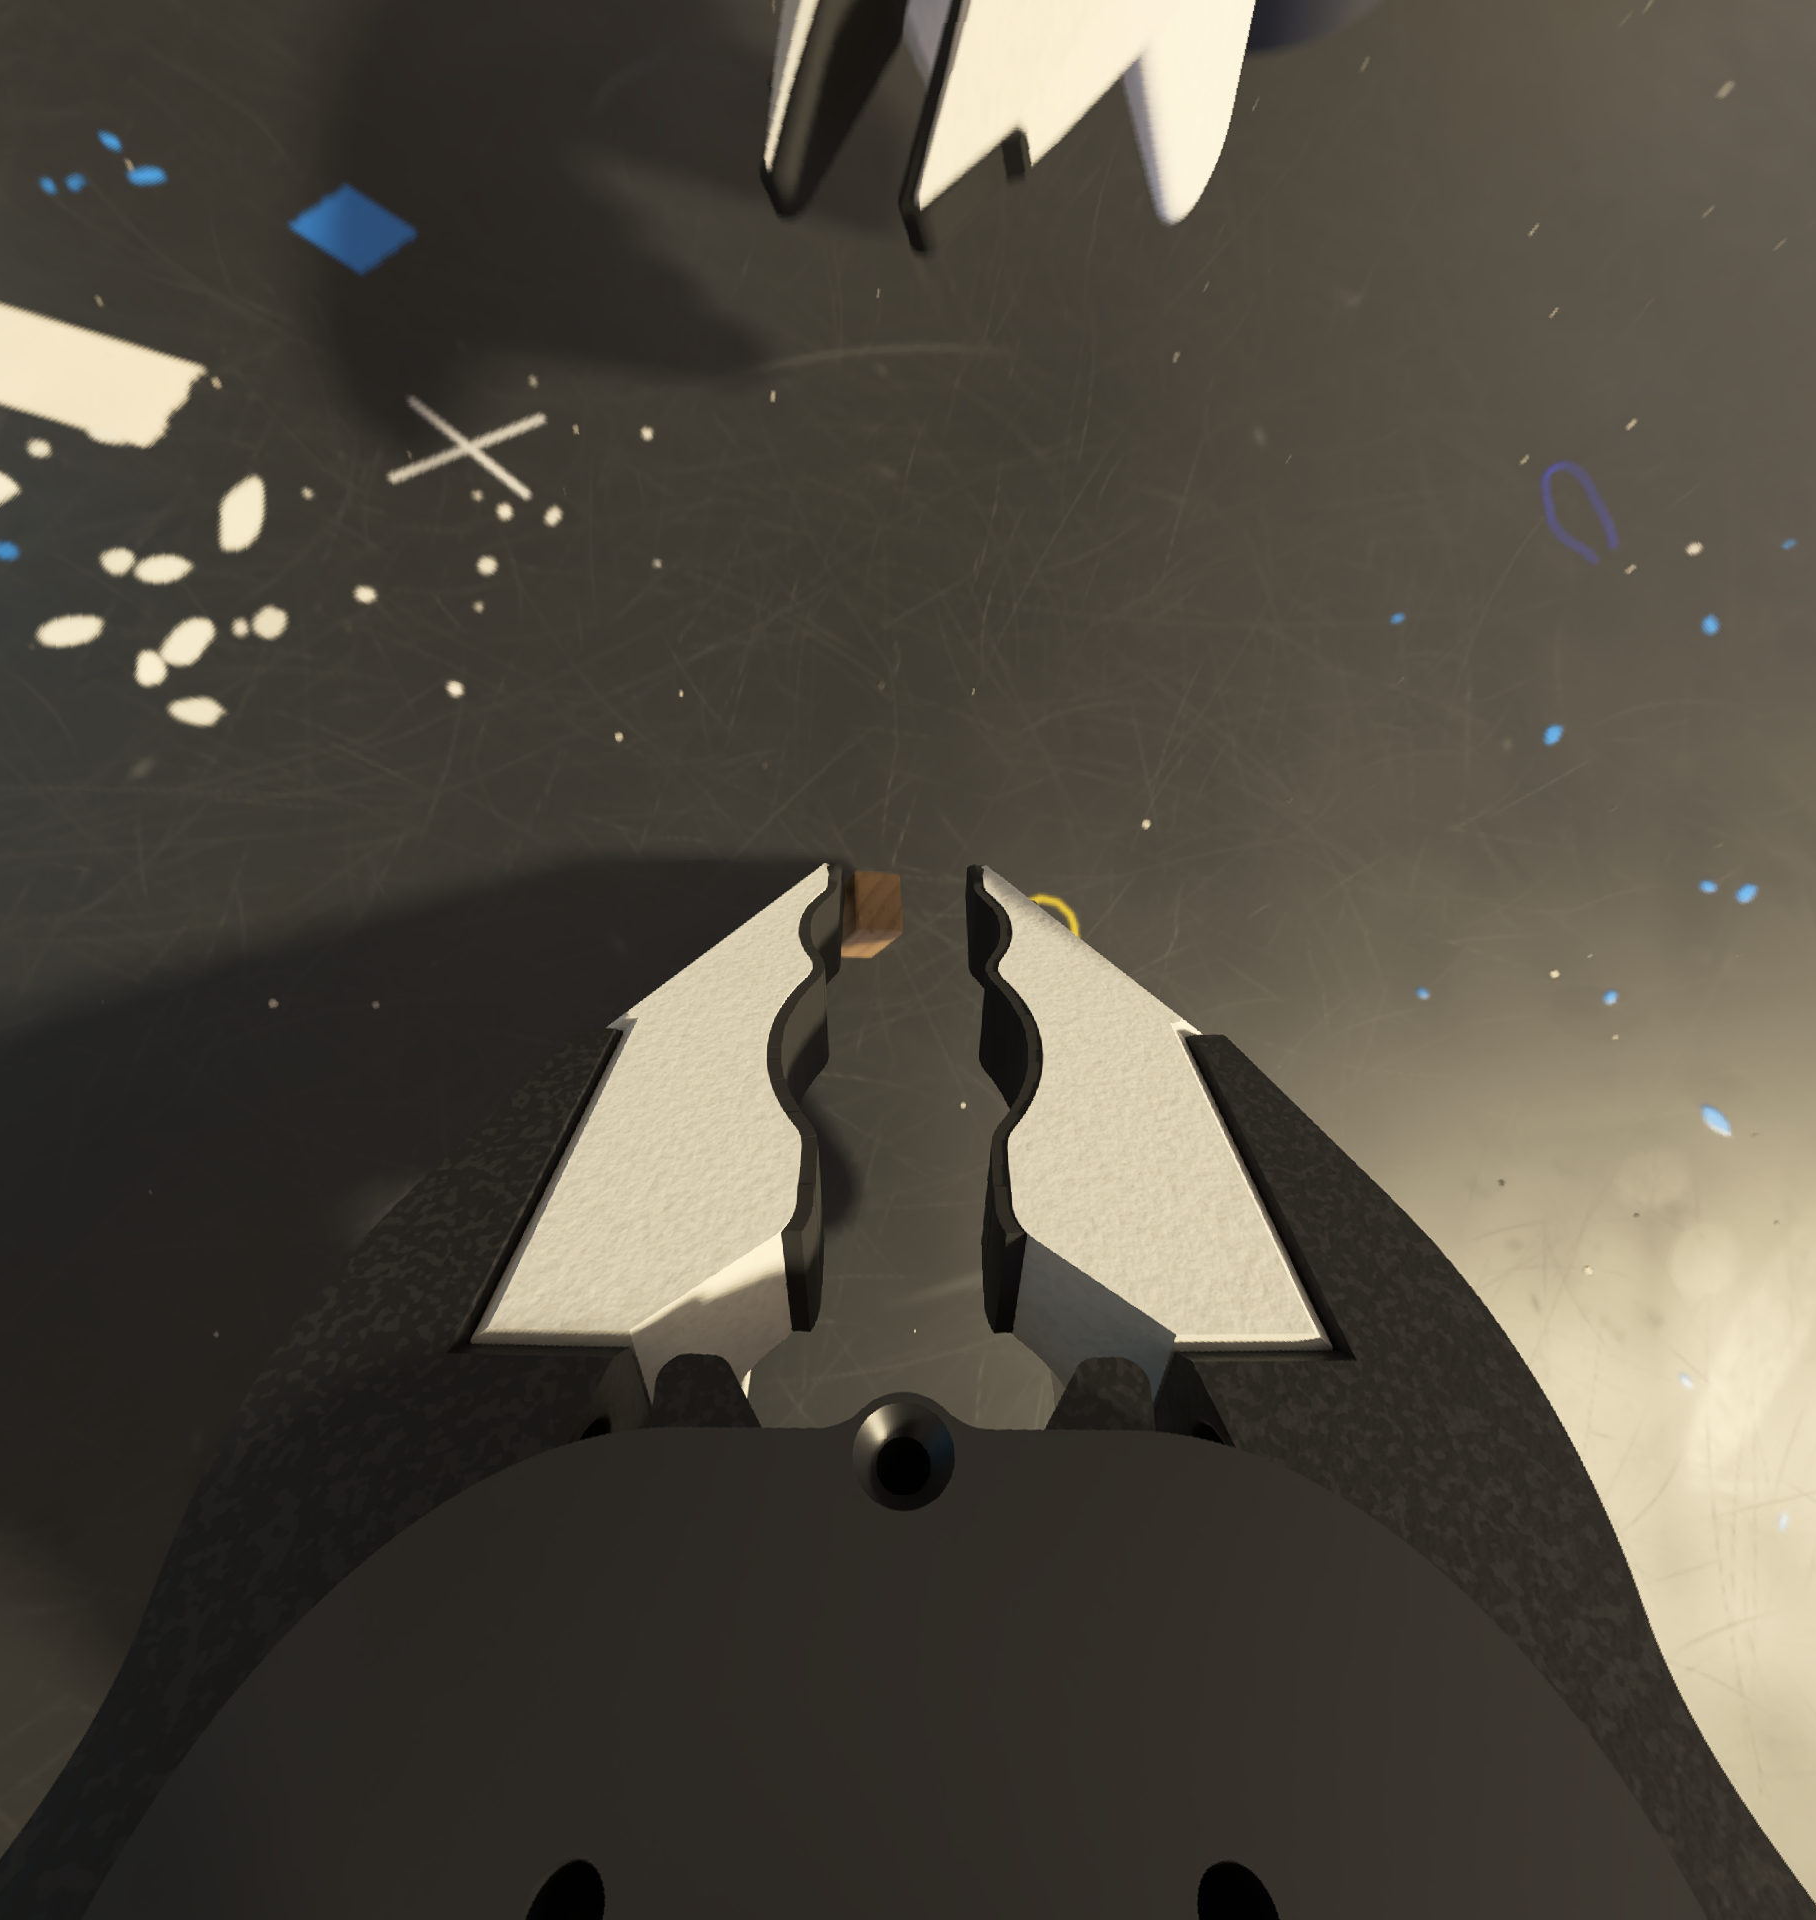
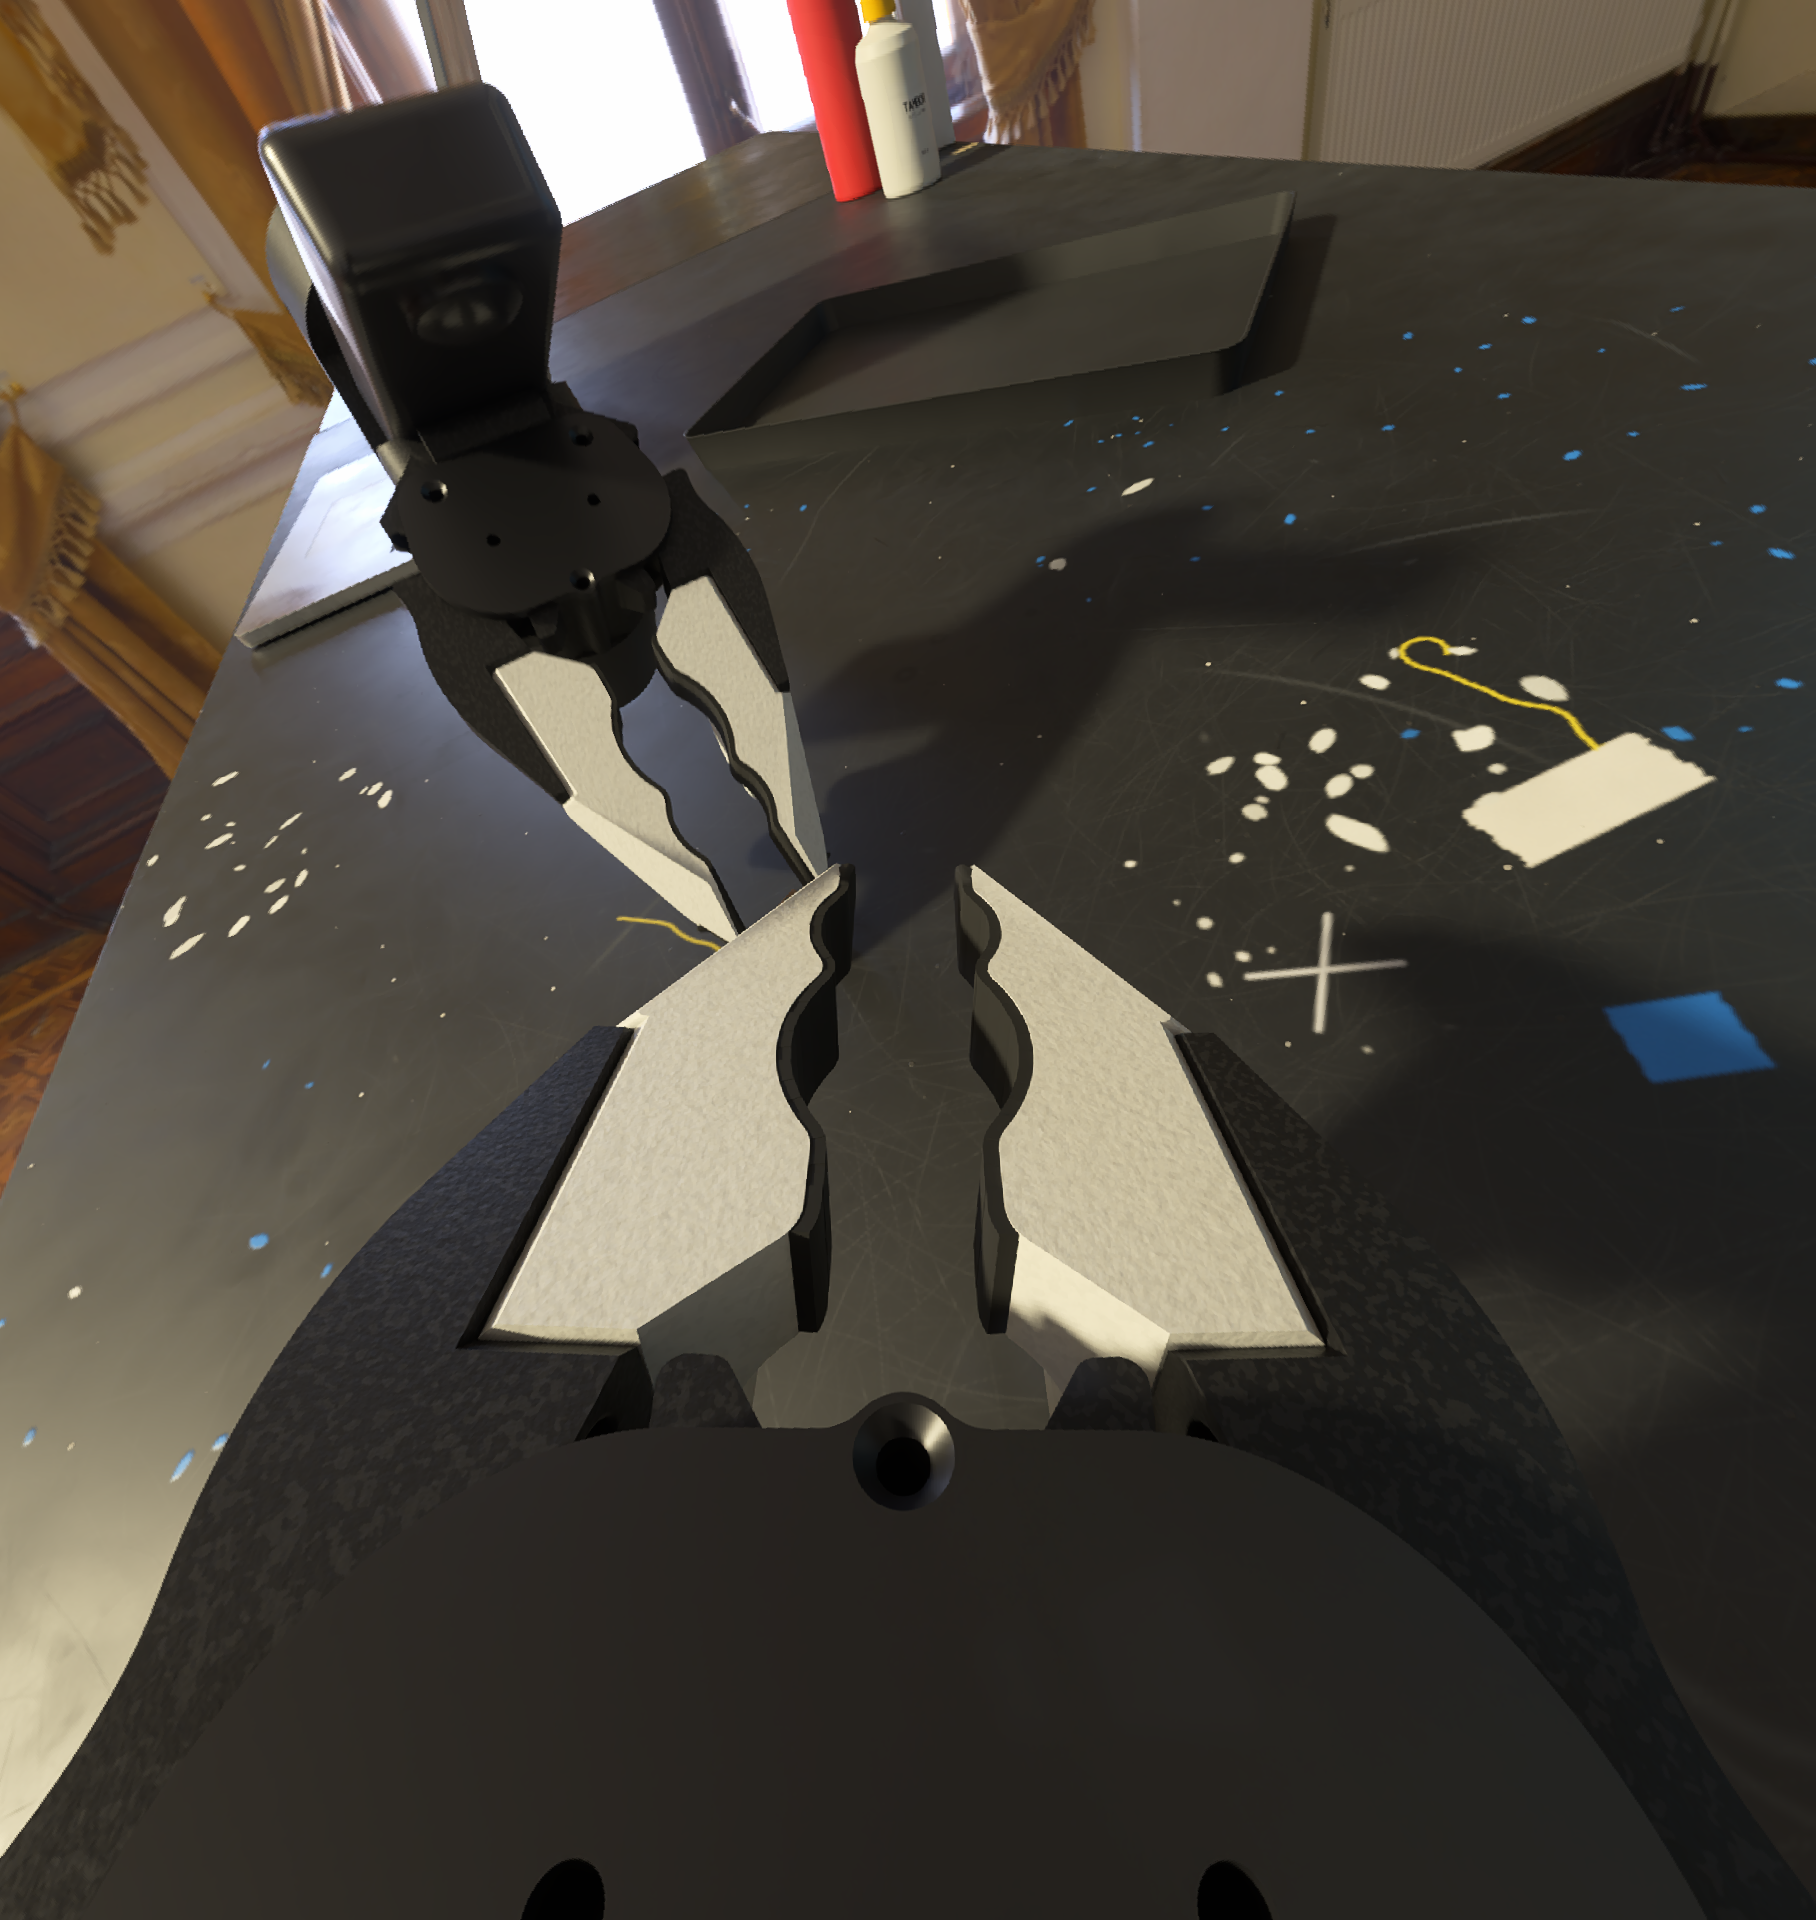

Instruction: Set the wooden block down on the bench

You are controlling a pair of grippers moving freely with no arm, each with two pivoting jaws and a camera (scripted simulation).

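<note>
Down between the spread tips of the left gripper (image 1: 899, 894), a small wooden block (image 1: 871, 916) is showing just beside the left-hand fingertip, with a clear gap to the other one. Its jaws are standing apart, gripping nothing. Whether the block is resting on the bench (image 1: 1195, 644) or brushing that finger cannot be told from the left wrist view. My reading is that the set-down is at its release stage, so the sound move would be straight back along the fingers, without sideways drift that could nudge the block.

Closer to the bench's near edge, the right gripper (image 2: 904, 894) is hovering with its jaws apart and empty; it is pointing at the left gripper's tips and hiding the block from its own camera.

Farther out, white paint spots, a white cross (image 2: 1325, 971) and a blue square (image 2: 1688, 1036) are marking the dark top. Beyond them a dark tray (image 2: 987, 312) is lying toward the far edge, where a red bottle (image 2: 831, 94) and a white bottle (image 2: 899, 114) are standing.
</note>
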